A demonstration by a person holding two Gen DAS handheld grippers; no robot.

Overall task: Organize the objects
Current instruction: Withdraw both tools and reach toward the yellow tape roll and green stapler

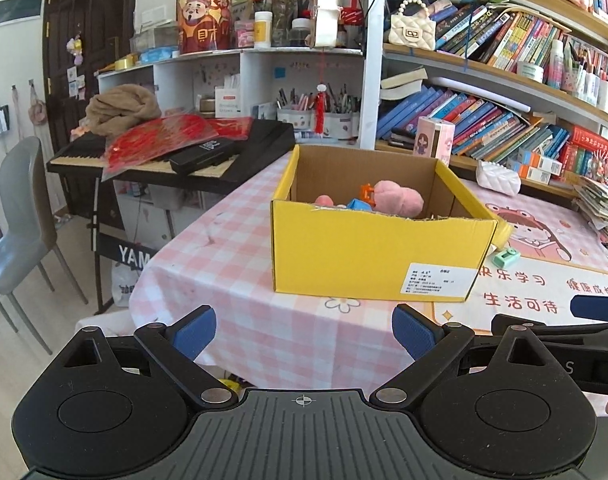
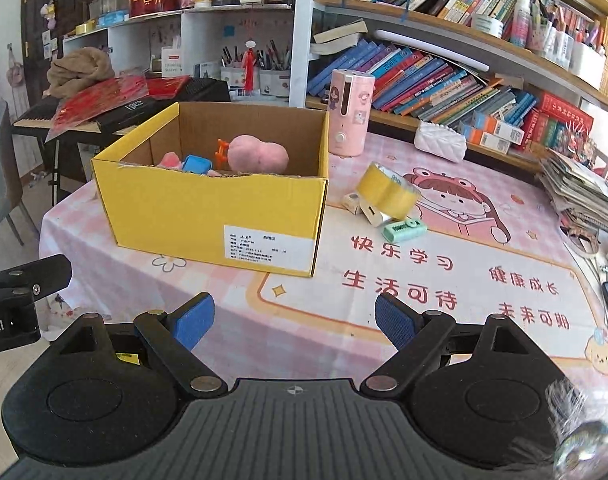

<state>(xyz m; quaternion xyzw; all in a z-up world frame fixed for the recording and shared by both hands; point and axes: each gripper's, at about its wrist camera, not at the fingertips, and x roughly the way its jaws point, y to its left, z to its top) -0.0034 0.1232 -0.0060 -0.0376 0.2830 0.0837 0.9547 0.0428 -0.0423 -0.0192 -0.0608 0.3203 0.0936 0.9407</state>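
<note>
Plainly, both hand-held grippers (image 1: 304,334) (image 2: 295,322) gape empty before the yellow box (image 2: 208,204) of toys.

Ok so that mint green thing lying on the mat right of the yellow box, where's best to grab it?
Grip the mint green thing across its short width, the pads on its two long sides, coming down from above. It lies flat and looks low. The white block sits close at its upper left, so closing nearer the free right end seems safer. The right gripper is open and empty.

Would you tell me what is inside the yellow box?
Inside the yellow box: a pink plush, a blue item and an orange clip. Its front wall hides the bottom.
</note>
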